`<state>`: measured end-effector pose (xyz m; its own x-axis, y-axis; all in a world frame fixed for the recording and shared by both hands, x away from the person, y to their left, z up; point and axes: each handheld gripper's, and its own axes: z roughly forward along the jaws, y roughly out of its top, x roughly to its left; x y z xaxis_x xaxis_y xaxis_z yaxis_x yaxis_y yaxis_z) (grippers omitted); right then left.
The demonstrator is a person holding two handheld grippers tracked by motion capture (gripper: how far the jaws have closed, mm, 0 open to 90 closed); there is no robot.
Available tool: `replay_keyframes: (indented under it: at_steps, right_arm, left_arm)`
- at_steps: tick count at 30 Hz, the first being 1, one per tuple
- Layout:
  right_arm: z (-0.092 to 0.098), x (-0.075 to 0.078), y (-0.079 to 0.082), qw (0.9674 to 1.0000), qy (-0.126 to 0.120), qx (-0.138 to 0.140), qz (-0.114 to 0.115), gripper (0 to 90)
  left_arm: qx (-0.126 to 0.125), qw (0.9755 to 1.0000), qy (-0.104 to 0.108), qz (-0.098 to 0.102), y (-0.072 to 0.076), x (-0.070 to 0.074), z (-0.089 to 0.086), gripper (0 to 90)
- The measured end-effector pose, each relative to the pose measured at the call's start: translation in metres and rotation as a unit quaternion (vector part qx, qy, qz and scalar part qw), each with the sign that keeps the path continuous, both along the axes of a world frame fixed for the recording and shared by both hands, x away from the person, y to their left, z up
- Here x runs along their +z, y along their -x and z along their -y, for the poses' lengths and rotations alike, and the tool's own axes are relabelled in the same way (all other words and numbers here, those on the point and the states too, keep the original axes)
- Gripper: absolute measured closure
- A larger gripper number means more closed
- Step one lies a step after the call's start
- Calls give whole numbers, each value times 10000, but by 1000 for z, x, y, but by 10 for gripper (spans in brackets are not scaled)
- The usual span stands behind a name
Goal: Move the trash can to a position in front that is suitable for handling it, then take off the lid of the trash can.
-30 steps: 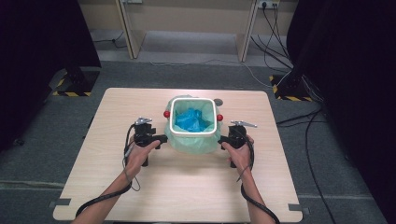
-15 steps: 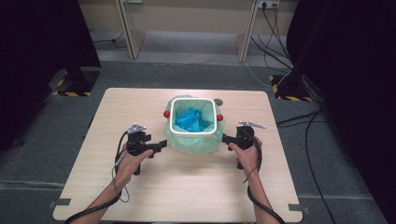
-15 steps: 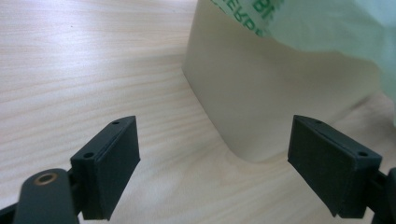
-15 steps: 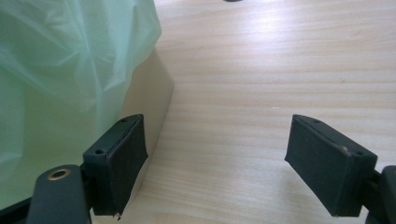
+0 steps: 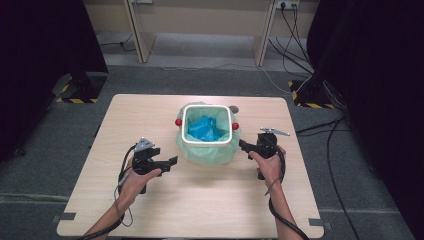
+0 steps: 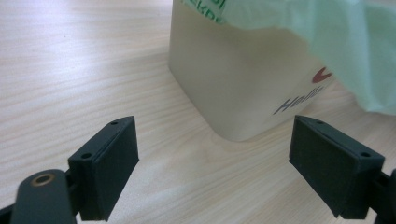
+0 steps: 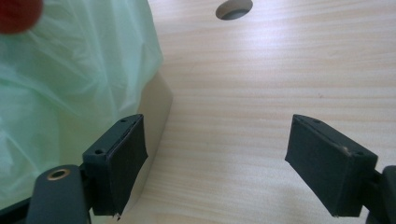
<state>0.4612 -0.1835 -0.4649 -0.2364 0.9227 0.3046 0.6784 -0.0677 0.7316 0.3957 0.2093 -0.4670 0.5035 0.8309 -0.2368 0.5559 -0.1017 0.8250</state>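
With both grippers flanking the lined bin [image 5: 208, 131] mid-worktop [image 5: 200, 210]: right gripper [image 5: 244, 144] nearer, almost touching the green liner [image 5: 210, 152]; left gripper [image 5: 172, 161] farther off; fingers spread on both, holding nothing.

Left tool [image 6: 215, 172] low over table [image 6: 70, 70], jaws spread wide, nothing between pads. Cream bin [image 6: 243, 79] stood ahead, its near corner pointing between jaws, apart from both. Pale green bag [image 6: 336, 42] draped over bin top, hanging down right side. Partial red and dark print on bin wall [image 6: 303, 93], lettering cut off by bag. Table wood-grained, light.
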Motion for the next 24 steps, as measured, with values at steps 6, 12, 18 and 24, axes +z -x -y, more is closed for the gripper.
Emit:
replay_keyframes:
  at_steps: [6,12,18,24]
  right_arm:
    - [-2,12,-1,9999,-41,93,-53,188]
    - [-5,30,-3,9998,121,160,33,198]
    - [-5,51,-5,9996,151,147,197,253]
    - [-11,70,-8,9991,144,214,340,350]
  left_arm:
    - [-167,9998,99,95,4,7,1,147]
    - [-294,9993,149,179,7,10,4,147]
    - [-353,9987,188,308,10,17,8,147]
    - [-403,9982,171,402,10,22,13,146]
